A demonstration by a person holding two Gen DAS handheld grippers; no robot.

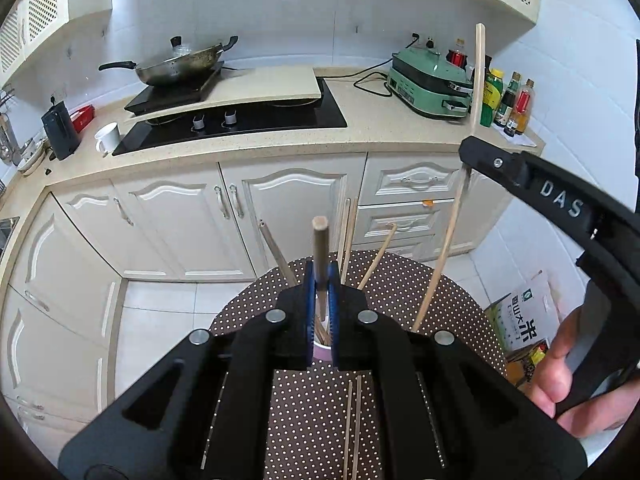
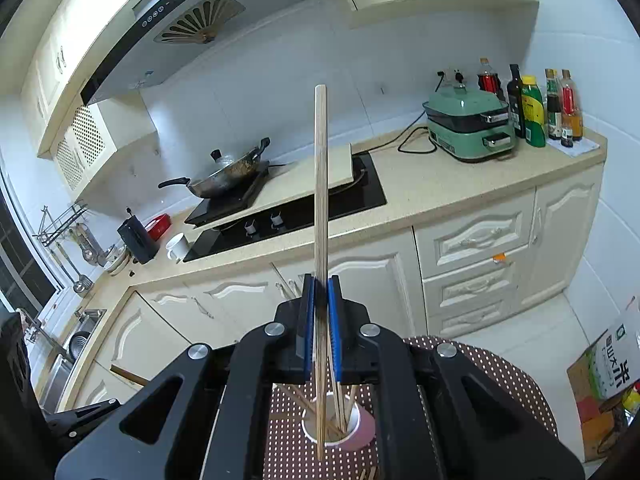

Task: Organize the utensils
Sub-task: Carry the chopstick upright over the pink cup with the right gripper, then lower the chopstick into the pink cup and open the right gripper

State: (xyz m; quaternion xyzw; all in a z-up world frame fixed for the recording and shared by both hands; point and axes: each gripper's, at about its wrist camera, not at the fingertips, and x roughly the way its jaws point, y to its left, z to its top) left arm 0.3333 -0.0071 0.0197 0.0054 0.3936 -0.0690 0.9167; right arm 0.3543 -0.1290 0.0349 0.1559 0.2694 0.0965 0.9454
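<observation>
Both views are bright and evenly lit, with only soft, weak shadows. The fisheye lens bends straight lines strongly near the edges, and the corners are black. Close parts at the bottom look slightly soft.

dotted table (image 2: 500,364) bears a pink cup (image 2: 362,432) of chopsticks (image 2: 340,404)

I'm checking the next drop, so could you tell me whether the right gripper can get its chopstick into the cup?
Probably yes: the right gripper holds its chopstick upright above the cup, whose mouth is crowded but not full.
</observation>
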